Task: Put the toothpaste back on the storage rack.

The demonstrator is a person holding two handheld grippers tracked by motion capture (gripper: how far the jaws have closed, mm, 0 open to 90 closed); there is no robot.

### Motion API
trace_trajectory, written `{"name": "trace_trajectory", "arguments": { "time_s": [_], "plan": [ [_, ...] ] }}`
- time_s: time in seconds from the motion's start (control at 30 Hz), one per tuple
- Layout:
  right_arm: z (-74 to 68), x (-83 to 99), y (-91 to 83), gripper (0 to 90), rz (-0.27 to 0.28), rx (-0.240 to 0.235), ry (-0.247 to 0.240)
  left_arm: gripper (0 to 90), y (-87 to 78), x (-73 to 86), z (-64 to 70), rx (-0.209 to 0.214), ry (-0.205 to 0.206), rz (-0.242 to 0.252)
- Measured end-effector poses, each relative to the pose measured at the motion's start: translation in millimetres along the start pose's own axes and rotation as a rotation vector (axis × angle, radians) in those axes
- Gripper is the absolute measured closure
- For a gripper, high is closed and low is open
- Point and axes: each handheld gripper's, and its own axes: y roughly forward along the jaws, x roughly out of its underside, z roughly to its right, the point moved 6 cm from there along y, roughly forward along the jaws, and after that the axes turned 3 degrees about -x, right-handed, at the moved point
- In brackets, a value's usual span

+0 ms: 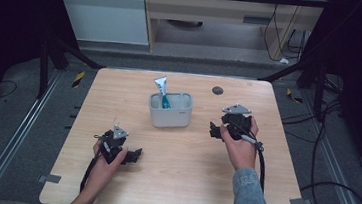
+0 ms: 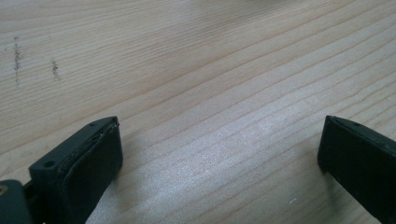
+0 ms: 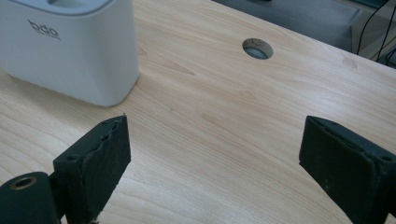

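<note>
Both your hand-held grippers (image 1: 136, 154) (image 1: 213, 129) gape empty; at twelve o'clock, the white plastic tub (image 1: 170, 116) holding a toothpaste tube (image 1: 162, 91) could tip if nudged.

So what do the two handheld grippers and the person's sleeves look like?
Both grippers, left and right, are black, each topped by a grey three-cornered plate and trailing a black cable. Their jaws are blocky, with worn black pads. The right forearm wears a blue denim sleeve.

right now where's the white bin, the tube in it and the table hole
white bin (image 1: 170, 116), high view, front wall
tube (image 1: 161, 85), high view, white upper end
table hole (image 3: 258, 48), right gripper view, its centre
</note>
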Motion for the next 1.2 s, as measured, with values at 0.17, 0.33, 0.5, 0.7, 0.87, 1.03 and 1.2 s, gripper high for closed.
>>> {"name": "trace_trajectory", "arguments": {
  "time_s": [0.17,0.33,0.5,0.7,0.87,1.03,1.2],
  "plan": [
    [10.5,12.5,1.1,8.7,-0.010,0.004,0.053,0.0,0.0,0.0,0.0,0.000,0.000,0.000],
    [21.6,28.0,3.1,8.8,-0.014,0.019,0.098,0.0,0.0,0.0,0.0,0.000,0.000,0.000],
    [25.4,39.8,4.5,8.7,-0.022,0.028,0.110,0.0,0.0,0.0,0.0,0.000,0.000,0.000],
    [25.5,52.0,8.8,8.8,-0.033,0.027,0.119,0.0,0.0,0.0,0.0,0.000,0.000,0.000],
    [25.2,62.7,14.5,9.2,-0.051,0.023,0.123,0.0,0.0,0.0,0.0,0.000,0.000,0.000],
    [25.0,71.5,20.4,9.6,-0.055,0.021,0.143,0.0,0.0,0.0,0.0,0.000,0.000,0.000],
    [22.4,76.6,24.7,9.7,-0.055,0.013,0.152,0.0,0.0,0.0,0.0,0.000,0.000,0.000]
  ]
}}
